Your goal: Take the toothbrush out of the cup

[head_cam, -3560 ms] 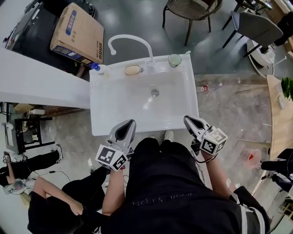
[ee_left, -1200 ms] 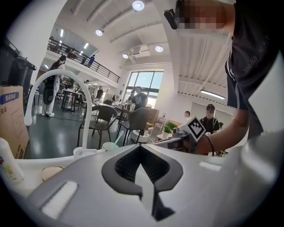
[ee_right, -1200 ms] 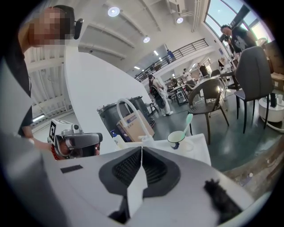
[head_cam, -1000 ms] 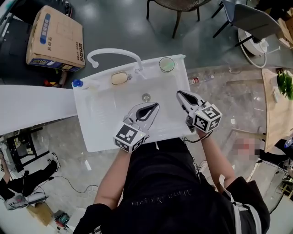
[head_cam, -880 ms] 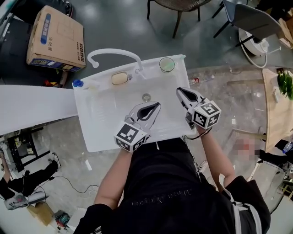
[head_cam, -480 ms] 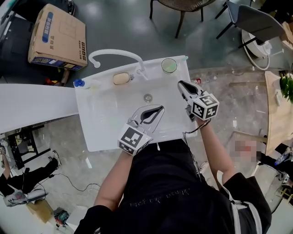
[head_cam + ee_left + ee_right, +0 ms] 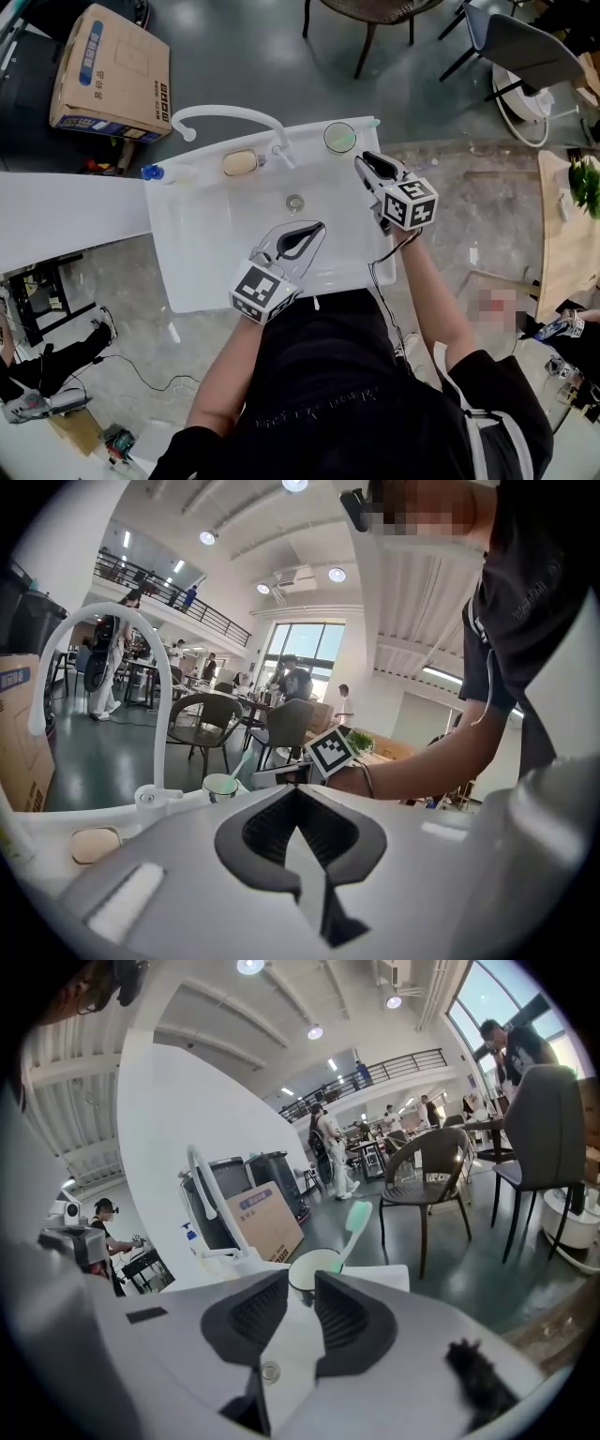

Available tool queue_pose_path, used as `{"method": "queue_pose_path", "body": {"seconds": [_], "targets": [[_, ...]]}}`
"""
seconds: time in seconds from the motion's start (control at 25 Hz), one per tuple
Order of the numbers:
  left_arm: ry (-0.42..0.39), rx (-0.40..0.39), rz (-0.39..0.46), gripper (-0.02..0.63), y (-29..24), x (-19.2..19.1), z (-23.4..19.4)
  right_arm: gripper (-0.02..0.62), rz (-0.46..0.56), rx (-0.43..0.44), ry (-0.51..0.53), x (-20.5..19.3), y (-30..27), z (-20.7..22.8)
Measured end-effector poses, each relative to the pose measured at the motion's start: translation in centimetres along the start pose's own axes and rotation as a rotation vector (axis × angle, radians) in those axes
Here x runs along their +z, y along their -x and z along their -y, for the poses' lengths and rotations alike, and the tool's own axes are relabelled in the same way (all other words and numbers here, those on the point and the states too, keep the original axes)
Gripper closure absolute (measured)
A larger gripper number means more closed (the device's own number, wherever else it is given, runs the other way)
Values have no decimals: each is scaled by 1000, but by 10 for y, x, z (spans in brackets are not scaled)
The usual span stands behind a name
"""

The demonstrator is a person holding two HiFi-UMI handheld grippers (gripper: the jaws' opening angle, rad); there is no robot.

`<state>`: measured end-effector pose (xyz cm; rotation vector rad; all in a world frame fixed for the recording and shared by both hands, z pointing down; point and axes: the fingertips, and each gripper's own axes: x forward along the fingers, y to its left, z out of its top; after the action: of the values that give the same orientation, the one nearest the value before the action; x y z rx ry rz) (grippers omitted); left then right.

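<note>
Jaws of the right gripper (image 7: pixel 300 1283) stand apart with a narrow gap, and nothing is held between them. Just beyond their tips, in line with that gap, stands the cup (image 7: pixel 314 1265), white with a pale inside, and the toothbrush (image 7: pixel 352 1232) rises out of it. The brush has a slim mint-green handle and a broad, rounded mint-green head. It leans up and to the right of the jaws, its lower end hidden inside the cup. Neither jaw touches the cup or the brush.

The left gripper (image 7: pixel 300 794) has its jaw tips together, with only the hollow behind them open and nothing in it. From its view the cup lies ahead and to the left of the tips, well apart from them, with the brush slanting up to the right.

In the head view the cup (image 7: pixel 339 137) stands on the far right corner of the white sink (image 7: pixel 187 281), a little past the right gripper's (image 7: pixel 367 161) tips. The left gripper (image 7: pixel 314 228) hovers over the near part of the basin. The drain (image 7: pixel 295 202) lies ahead of the left jaws. Farther ahead and to their left are a tan soap bar (image 7: pixel 239 163) on the back ledge and the arched white faucet (image 7: pixel 225 114). A cardboard box (image 7: pixel 112 70) sits on the floor beyond the sink, far to the left of both grippers.
</note>
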<state>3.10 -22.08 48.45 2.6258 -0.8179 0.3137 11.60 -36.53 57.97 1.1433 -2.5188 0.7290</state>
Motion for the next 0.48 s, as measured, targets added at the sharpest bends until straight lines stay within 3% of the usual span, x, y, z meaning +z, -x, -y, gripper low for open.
{"method": "queue_pose_path", "body": {"seconds": [0.16, 0.48], "targets": [[-9, 16, 3, 600, -3, 2, -2, 505, -53, -15, 48, -7, -16, 12], [6, 22, -7, 600, -8, -2, -4, 503, -32, -26, -12, 0, -28, 33]]}}
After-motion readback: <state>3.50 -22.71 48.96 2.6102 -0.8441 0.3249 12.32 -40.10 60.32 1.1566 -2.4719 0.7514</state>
